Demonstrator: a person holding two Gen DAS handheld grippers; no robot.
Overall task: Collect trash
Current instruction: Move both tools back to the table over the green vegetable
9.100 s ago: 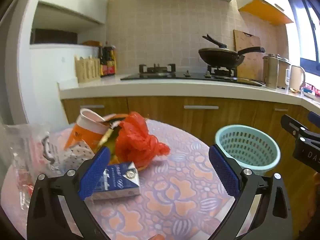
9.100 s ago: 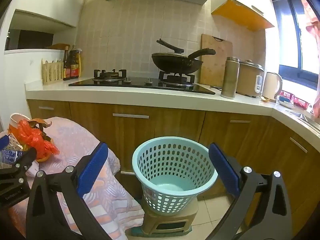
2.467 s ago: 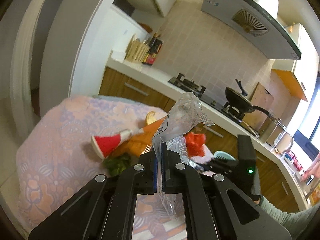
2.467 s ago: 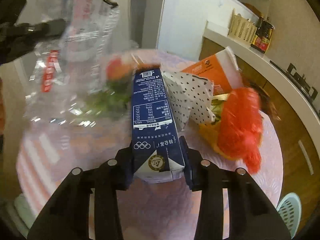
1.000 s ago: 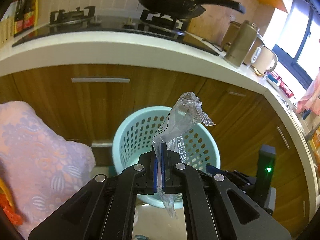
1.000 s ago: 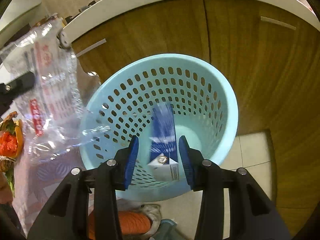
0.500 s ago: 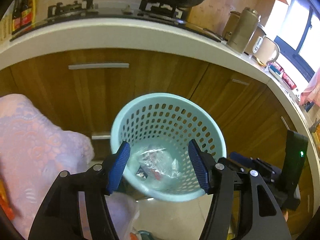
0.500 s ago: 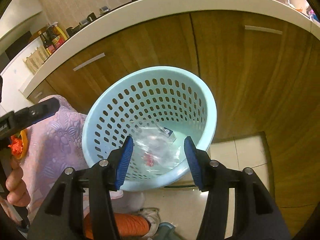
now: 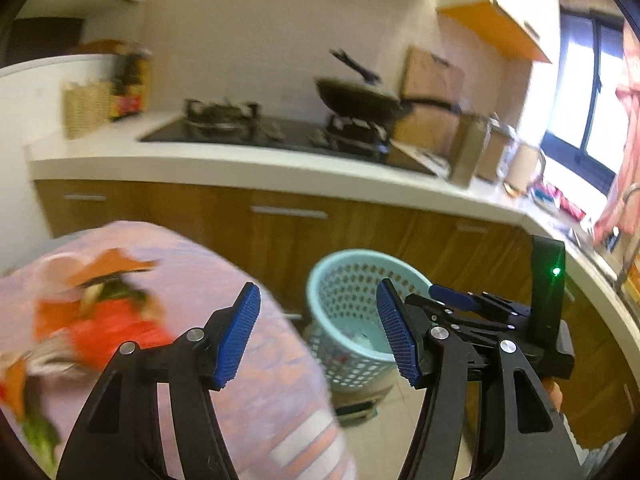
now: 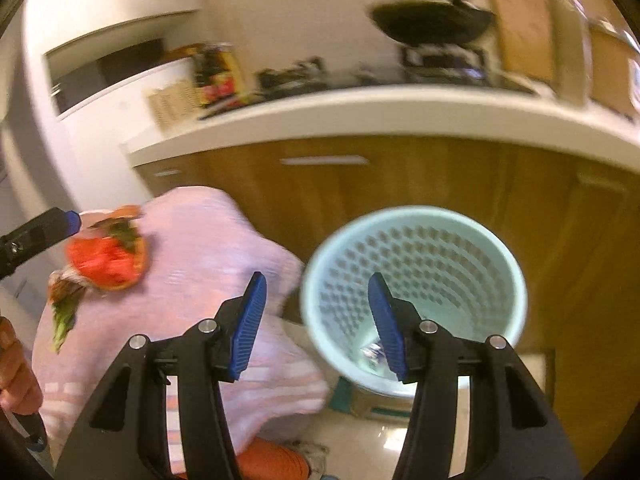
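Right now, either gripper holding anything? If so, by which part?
Nothing held. Left gripper and right gripper both have open, empty jaws; the trash pile lies on the table, untouched.

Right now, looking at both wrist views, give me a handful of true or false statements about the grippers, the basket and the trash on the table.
1. The left hand-held gripper is empty, jaws apart. True.
2. The right hand-held gripper grips a blue carton. False: nothing is between its pads.
3. The pale blue perforated plastic basket is empty. False: some trash lies at its bottom.
4. A crumpled red plastic bag lies on the table with the pink floral cloth. True.
5. The basket stands on the white kitchen counter. False: it sits low, in front of the wooden cabinets, beside the table.
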